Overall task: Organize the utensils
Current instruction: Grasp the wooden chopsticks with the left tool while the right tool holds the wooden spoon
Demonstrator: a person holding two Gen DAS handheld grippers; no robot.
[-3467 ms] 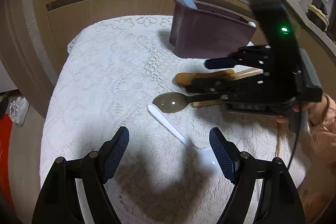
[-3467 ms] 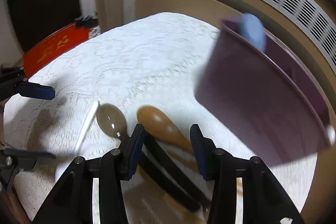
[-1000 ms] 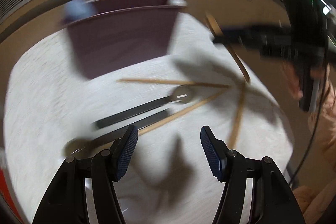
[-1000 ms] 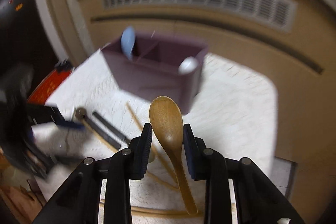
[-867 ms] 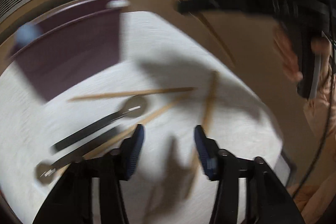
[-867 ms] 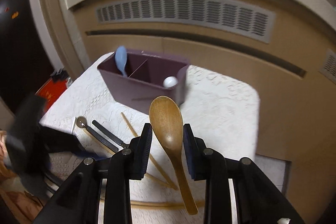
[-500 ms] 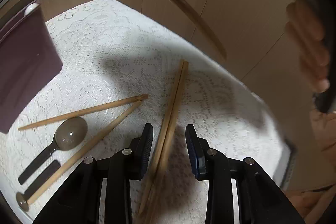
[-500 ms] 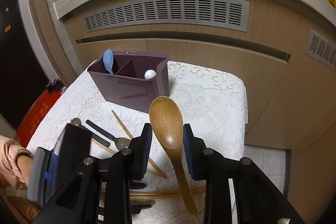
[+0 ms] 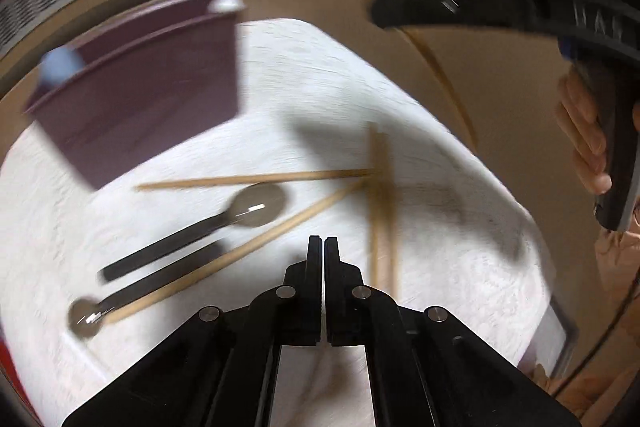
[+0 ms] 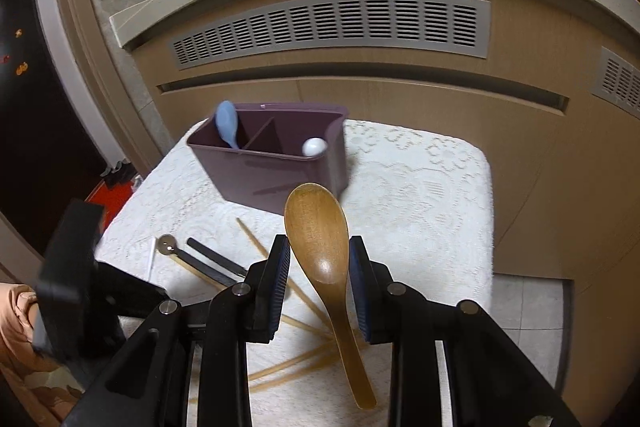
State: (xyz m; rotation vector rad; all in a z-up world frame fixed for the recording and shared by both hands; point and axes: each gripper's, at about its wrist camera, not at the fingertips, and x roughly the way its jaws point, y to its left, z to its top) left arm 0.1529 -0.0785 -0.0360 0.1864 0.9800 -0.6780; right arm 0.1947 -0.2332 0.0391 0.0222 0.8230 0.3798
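Observation:
My left gripper (image 9: 323, 243) is shut with nothing showing between its pads, low over the white lace cloth (image 9: 328, 75). A pair of wooden chopsticks (image 9: 382, 207) lies just right of its tips. More chopsticks (image 9: 256, 179) and two black-handled metal spoons (image 9: 256, 205) lie to the left. My right gripper (image 10: 320, 247) is shut on a wooden spoon (image 10: 316, 227), held in the air with the bowl forward and the handle hanging down. Beyond it stands the purple organizer (image 10: 276, 163) with a blue spoon (image 10: 227, 123) and a white spoon (image 10: 314, 146) in it.
The cloth-covered table (image 10: 420, 187) stands against a wooden cabinet with a vent grille (image 10: 328, 27). Its right edge drops to a tiled floor (image 10: 528, 303). A hand (image 9: 584, 139) grips the right gripper's handle at the upper right of the left wrist view.
The left jaws went from wide open to fully shut while that view swung over the chopsticks and back. The right gripper took the wooden spoon off the table and holds it raised.

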